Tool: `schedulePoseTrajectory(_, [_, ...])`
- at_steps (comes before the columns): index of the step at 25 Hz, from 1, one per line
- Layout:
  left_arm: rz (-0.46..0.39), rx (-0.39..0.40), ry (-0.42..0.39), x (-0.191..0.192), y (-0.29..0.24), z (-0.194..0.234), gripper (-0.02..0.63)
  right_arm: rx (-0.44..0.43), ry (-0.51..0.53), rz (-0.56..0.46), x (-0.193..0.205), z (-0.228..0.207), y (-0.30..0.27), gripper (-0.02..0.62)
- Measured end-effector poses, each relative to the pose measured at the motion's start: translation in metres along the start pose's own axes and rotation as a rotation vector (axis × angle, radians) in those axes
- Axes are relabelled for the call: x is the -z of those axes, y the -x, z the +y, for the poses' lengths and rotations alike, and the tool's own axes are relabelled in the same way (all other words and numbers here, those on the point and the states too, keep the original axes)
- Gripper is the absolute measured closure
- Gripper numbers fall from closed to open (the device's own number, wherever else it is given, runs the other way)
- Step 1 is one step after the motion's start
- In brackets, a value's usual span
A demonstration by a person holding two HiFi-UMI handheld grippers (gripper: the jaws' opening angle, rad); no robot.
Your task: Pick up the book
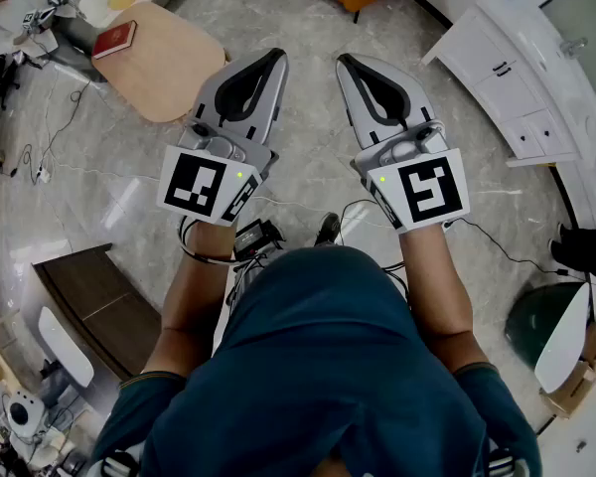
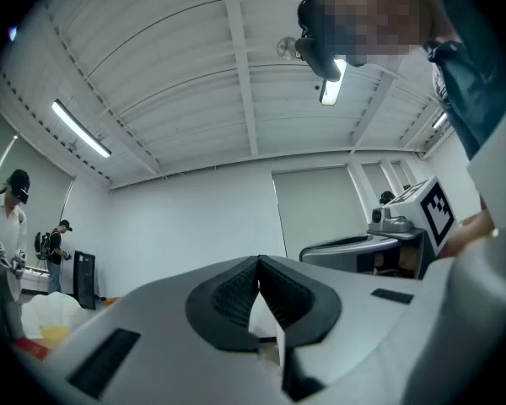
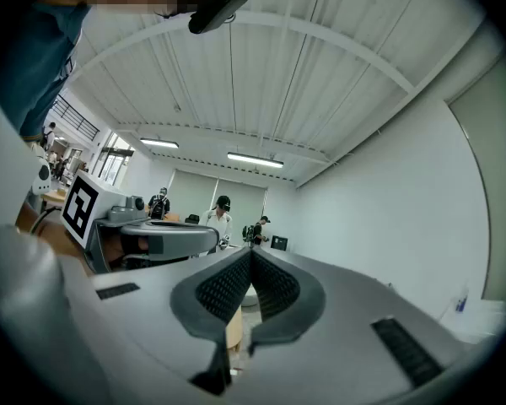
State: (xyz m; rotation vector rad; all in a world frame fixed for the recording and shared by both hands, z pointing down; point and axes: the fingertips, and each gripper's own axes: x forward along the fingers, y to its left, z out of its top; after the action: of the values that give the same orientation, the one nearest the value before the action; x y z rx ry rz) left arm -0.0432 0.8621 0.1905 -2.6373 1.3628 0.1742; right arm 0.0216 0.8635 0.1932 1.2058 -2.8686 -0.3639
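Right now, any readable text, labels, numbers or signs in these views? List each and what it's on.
No readable words or numbers in any view.
Left cube and right cube on the grippers: black-and-white square marker patterns only, no letters.
Red book on the wooden table: any cover print is too small to read.
Both gripper views: no signs or labels legible on the walls or ceiling.

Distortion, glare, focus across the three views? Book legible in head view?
Head view: edges barrel-distorted, soft glare on the glossy grey floor; the small red book on the tan rounded table is sharp but tiny. Left gripper view: heavy fisheye, black vignetted corners, ceiling strip light blown out. Right gripper view: same fisheye bowing the ceiling, evenly lit, no motion blur.
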Motion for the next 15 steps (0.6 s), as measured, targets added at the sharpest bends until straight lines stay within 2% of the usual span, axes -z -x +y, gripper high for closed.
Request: schedulePoseTrajectory(15, [0.001, -0.003, 0.002, -0.0005, -0.0014, 0.0056, 0.603, -0.008, -0.020, 0.003, 0.0030, -0.0013, -0.0057, 0.581])
